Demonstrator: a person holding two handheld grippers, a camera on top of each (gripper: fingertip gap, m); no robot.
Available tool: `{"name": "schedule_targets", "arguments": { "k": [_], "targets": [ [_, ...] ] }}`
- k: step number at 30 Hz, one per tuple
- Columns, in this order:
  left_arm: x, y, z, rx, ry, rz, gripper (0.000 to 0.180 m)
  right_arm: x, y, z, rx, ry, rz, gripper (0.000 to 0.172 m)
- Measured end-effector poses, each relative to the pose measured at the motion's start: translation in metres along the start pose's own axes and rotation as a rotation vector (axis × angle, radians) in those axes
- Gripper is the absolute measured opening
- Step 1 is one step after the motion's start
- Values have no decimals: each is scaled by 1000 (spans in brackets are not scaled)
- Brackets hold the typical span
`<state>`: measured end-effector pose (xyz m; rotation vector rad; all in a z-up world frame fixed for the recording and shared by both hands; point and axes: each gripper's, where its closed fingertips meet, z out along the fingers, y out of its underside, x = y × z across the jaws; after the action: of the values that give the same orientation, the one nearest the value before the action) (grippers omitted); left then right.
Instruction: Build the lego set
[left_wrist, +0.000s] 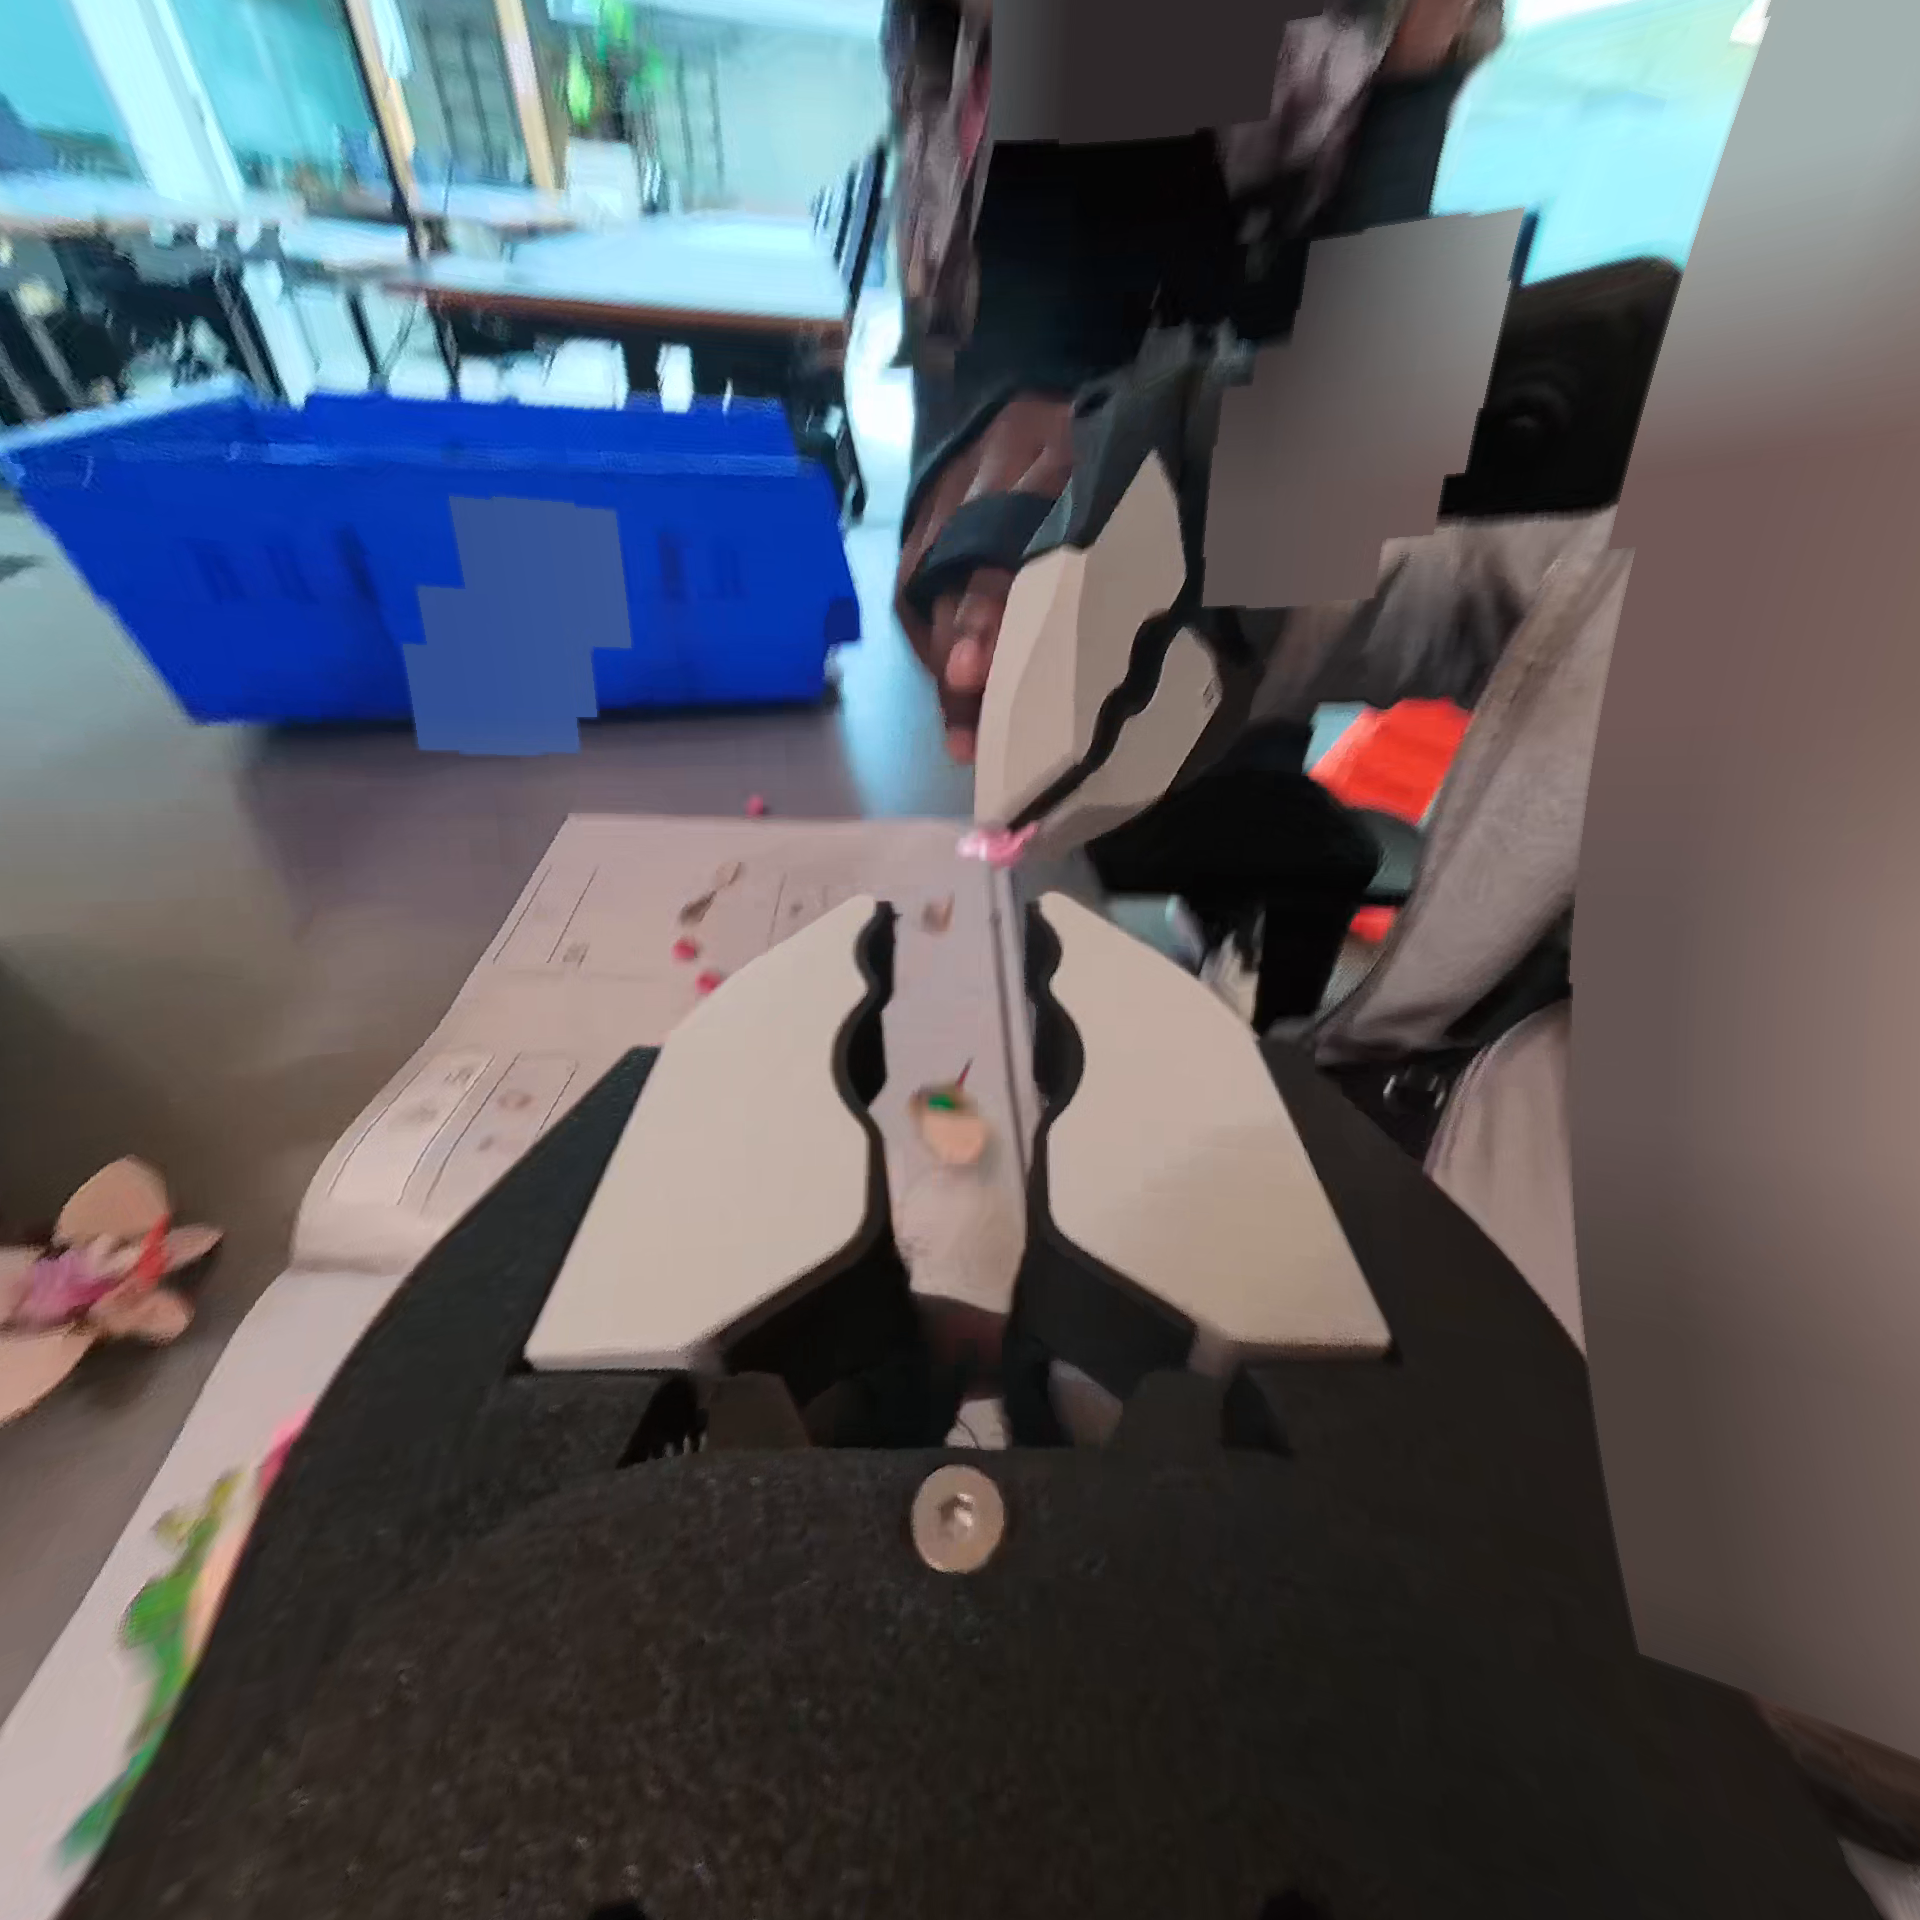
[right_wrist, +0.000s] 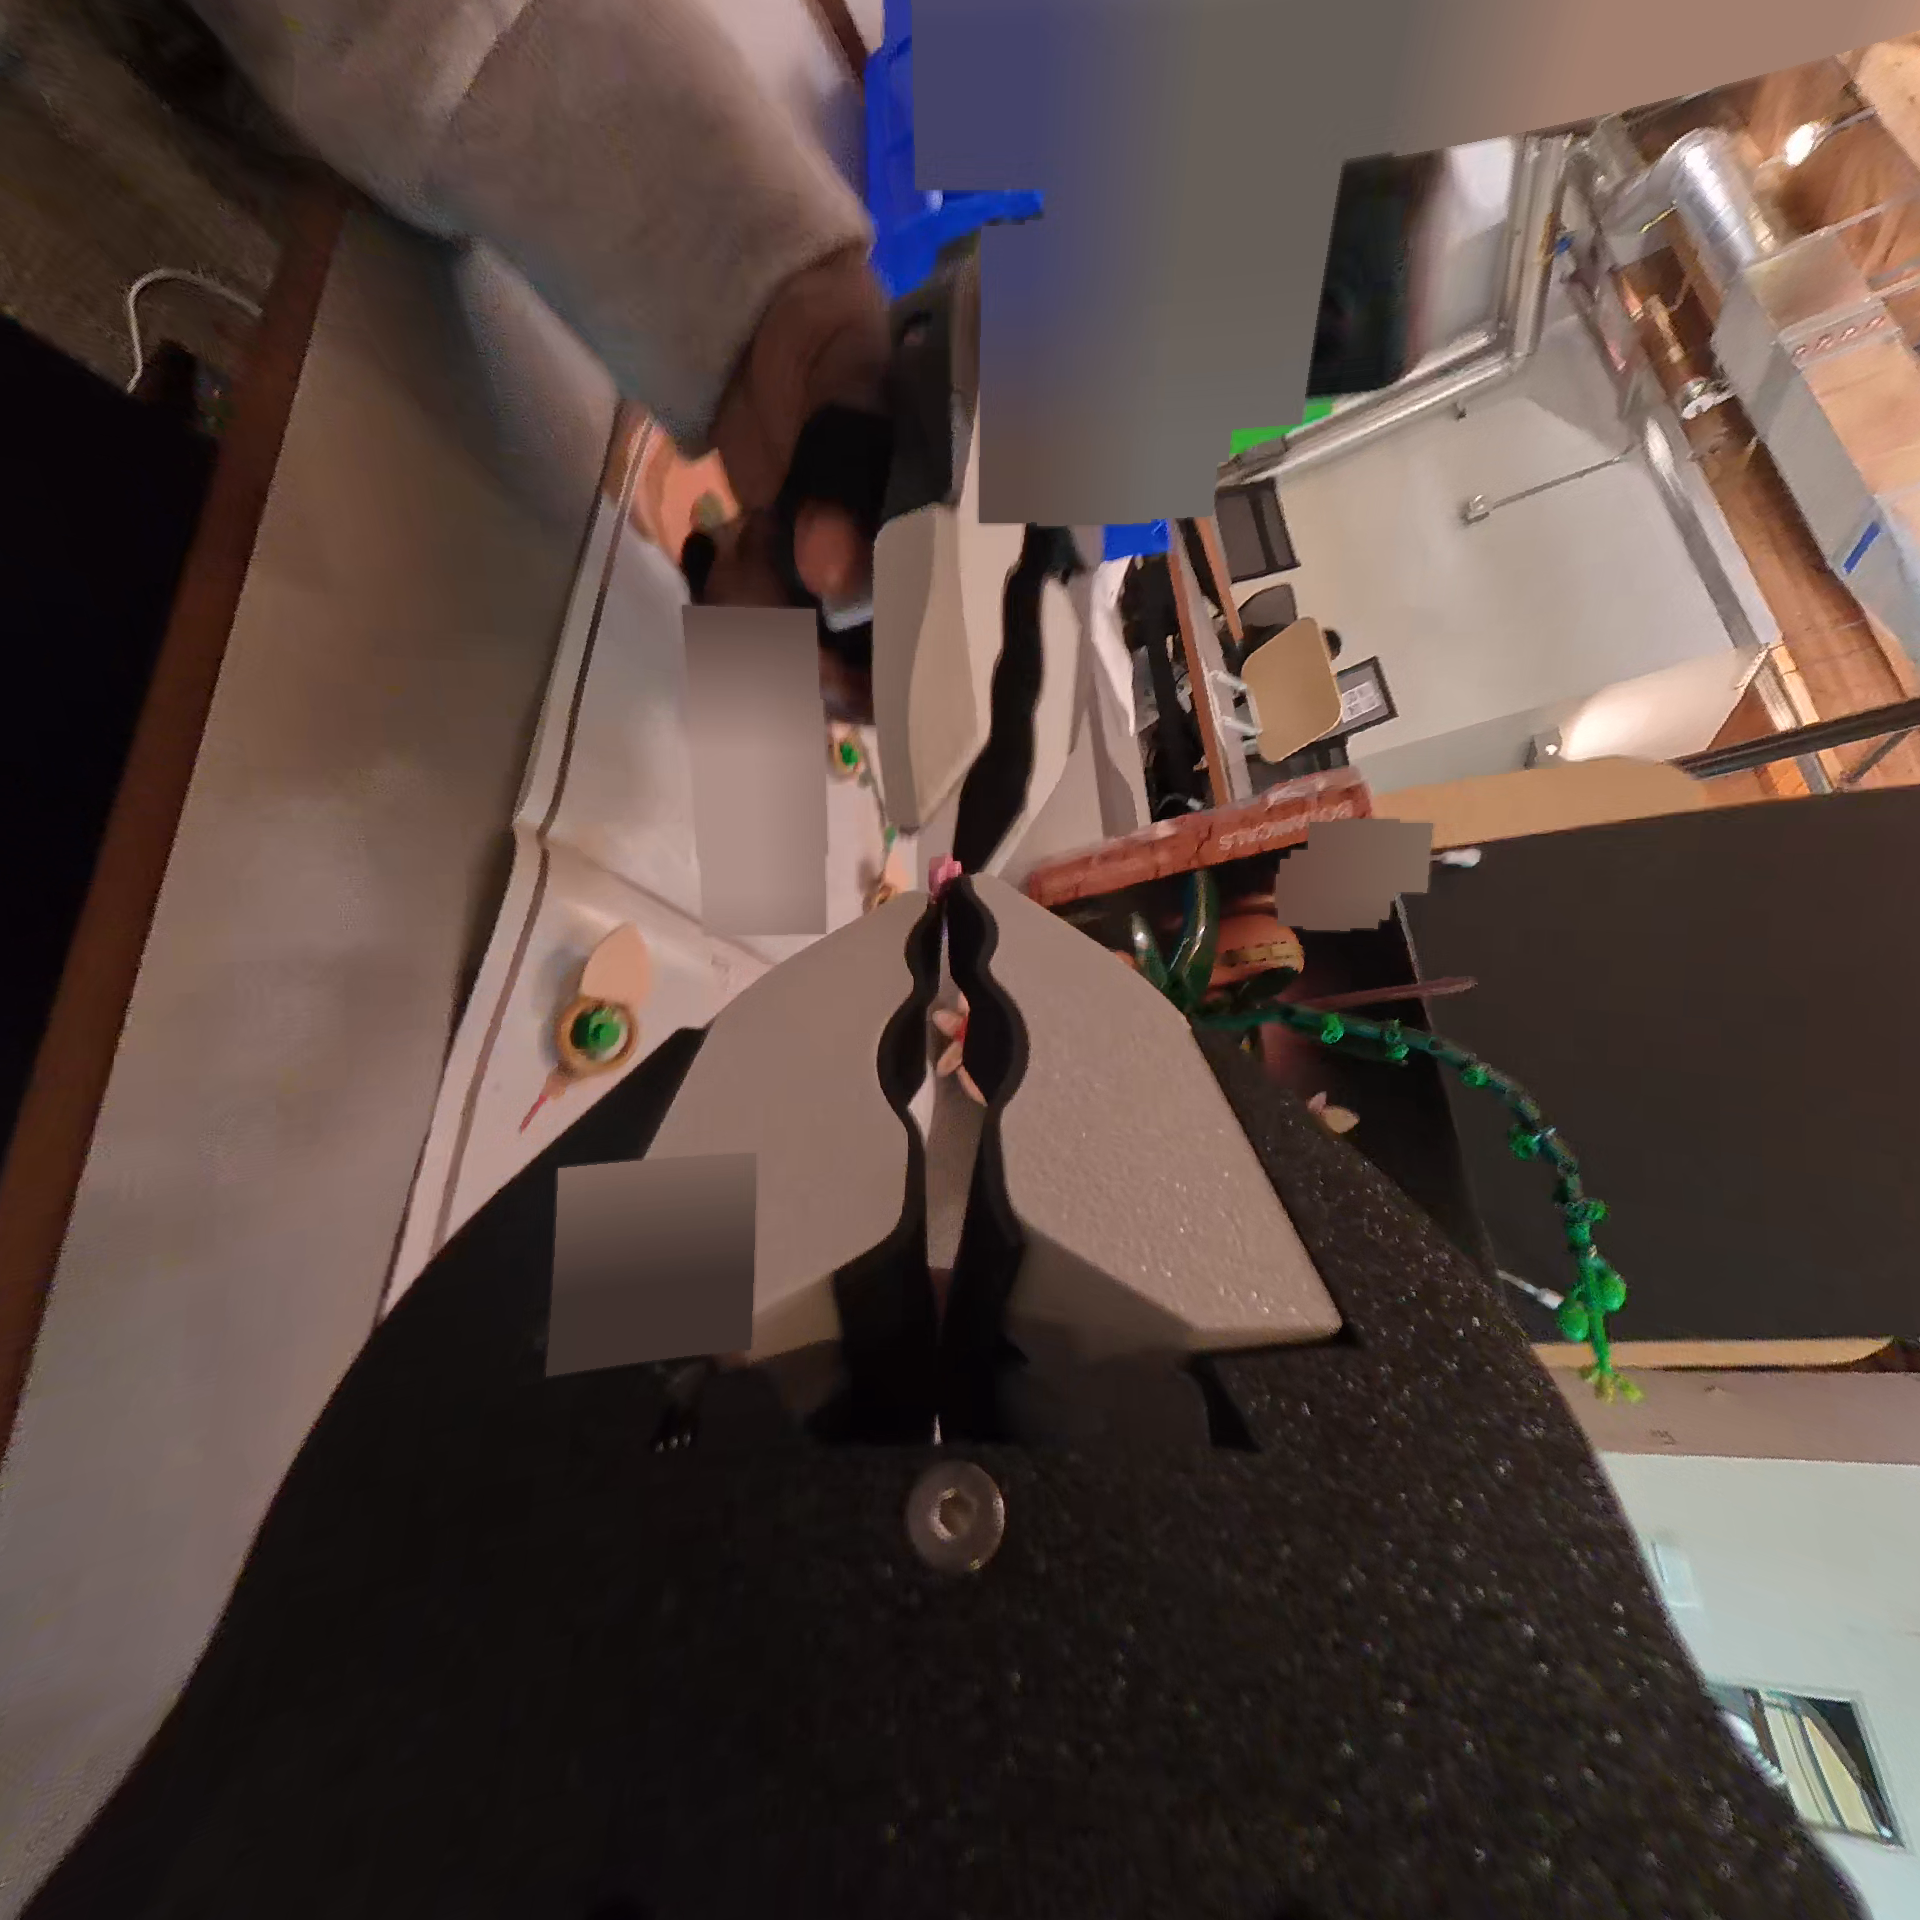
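From the left wrist view we see the left gripper (left_wrist: 958, 914) with its jaws a little apart and nothing between the pads, hovering over an open booklet (left_wrist: 623, 935) spread on a grey table (left_wrist: 312, 790). Through the gap we see the page, a thin fold line and a small petal piece (left_wrist: 948, 1127) lying flat. Just past its tips the right gripper (left_wrist: 1013, 826) comes in from above, closed on a small pink piece (left_wrist: 987, 844) at the booklet's far edge. A blue crate (left_wrist: 312, 540) sits well back on the table, with bare table between it and the booklet; a pink flower (left_wrist: 94, 1268) lies off the booklet's left edge. From the right wrist view, which is rolled sideways, we see the right gripper (right_wrist: 951, 894) pinched tight on the pink piece (right_wrist: 943, 871), which pokes out at the tips. The left gripper (right_wrist: 961, 831) sits right in front, nearly tip to tip, jaws parted. A green beaded stem (right_wrist: 1496, 1091) curves off to the right, clear of both grippers.
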<state>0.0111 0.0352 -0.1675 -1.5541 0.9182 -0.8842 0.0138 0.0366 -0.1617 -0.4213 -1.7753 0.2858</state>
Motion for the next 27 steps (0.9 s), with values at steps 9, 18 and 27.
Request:
{"name": "schedule_targets", "arguments": {
  "k": [9, 18, 27],
  "targets": [
    [0, 66, 15, -450, -49, 83, 37, -59, 40, -2, -122, -191, -12, 1],
    [-8, 89, 27, -570, -93, 128, 25, -67, 47, 11, -129, -256, -67, 1],
    [-8, 91, 27, -582, -75, 92, 18, -71, 51, 18, -174, -298, -88, 1]
  ]
}}
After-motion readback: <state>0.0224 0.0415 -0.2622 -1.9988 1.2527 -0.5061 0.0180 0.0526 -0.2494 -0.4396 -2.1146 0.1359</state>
